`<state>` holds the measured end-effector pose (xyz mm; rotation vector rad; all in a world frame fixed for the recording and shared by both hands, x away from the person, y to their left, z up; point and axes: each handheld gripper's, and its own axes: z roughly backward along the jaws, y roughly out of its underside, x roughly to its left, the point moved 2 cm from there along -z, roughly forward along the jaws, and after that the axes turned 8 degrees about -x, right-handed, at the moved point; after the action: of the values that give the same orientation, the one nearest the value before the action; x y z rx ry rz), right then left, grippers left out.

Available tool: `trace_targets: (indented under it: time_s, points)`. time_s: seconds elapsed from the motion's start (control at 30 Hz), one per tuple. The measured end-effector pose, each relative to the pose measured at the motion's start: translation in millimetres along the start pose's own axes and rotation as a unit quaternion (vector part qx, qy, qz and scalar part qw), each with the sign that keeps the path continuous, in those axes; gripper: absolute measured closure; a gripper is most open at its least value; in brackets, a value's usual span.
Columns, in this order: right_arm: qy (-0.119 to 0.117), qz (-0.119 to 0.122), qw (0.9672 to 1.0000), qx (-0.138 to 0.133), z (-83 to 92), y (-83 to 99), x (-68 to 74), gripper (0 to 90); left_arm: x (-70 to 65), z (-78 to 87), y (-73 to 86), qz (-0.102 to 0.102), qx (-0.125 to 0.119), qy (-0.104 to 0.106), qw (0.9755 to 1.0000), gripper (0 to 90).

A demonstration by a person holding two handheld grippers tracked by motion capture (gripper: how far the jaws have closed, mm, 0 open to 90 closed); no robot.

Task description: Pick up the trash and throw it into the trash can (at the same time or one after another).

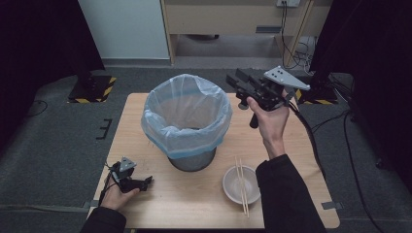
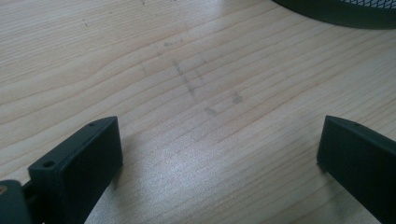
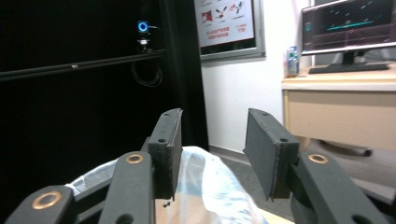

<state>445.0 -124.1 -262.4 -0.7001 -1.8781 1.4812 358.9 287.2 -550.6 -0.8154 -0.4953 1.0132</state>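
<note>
A black mesh waste bin (image 1: 186, 121) lined with a pale blue plastic bag (image 3: 210, 186) stands in the middle of the wooden table (image 1: 136, 116). My right gripper (image 1: 233, 80) is held up in the air beside the bin's right rim, pointing left over it, open and empty (image 3: 212, 154). My left gripper (image 1: 145, 182) rests low at the table's front left, open, with bare wood between its jaws (image 2: 219, 144). A white bowl (image 1: 240, 184) sits at the front right, and a pair of chopsticks (image 1: 242, 187) lies across it.
The bin's dark base (image 2: 341, 11) shows at the top right of the left gripper view. Beyond the table are grey floor, a desk (image 3: 336, 107) with a monitor (image 3: 348, 28), black curtains and cables (image 1: 340, 131).
</note>
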Motion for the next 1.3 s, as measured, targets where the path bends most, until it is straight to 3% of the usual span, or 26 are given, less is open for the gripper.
trace_targets:
  time_s: [0.37, 0.43, 0.53, 0.63, 0.8, 1.0, 1.3]
  points:
    - [0.03, 0.053, 0.9978, 0.026, 41.9, -10.8, 1.0, 45.8, -0.3, 0.1, 0.0, 0.0, 0.0, 0.0, 1.0, 0.0]
    - [0.029, 0.036, 0.9988, 0.019, 51.0, -9.2, -1.6, 45.2, -0.3, 0.1, 0.0, 0.0, 0.0, 0.0, 1.0, 0.0]
    - [0.038, 0.038, 0.9982, 0.025, 58.8, -4.6, -5.7, 44.6, -0.5, 0.2, 0.1, 0.0, 0.0, 0.0, 1.0, 0.0]
    - [0.053, 0.024, 0.9977, 0.035, 77.5, 12.5, -14.8, 43.6, -0.7, 0.1, 0.1, 0.0, 0.0, 0.0, 1.0, 0.0]
    - [0.069, 0.017, 0.9962, 0.05, 93.1, 30.2, -22.5, 40.4, -0.7, 0.2, 0.1, 0.0, 0.0, 0.0, 1.0, 0.0]
    - [0.09, 0.013, 0.9917, 0.091, 119.2, 66.4, -31.9, 35.9, -0.8, 0.1, 0.1, 0.0, 0.0, 0.0, 1.0, 0.0]
    - [0.093, 0.011, 0.9867, 0.132, 138.2, 100.3, -37.6, 35.8, -1.2, 0.1, 0.1, 0.001, 0.0, -0.001, 1.0, 0.0]
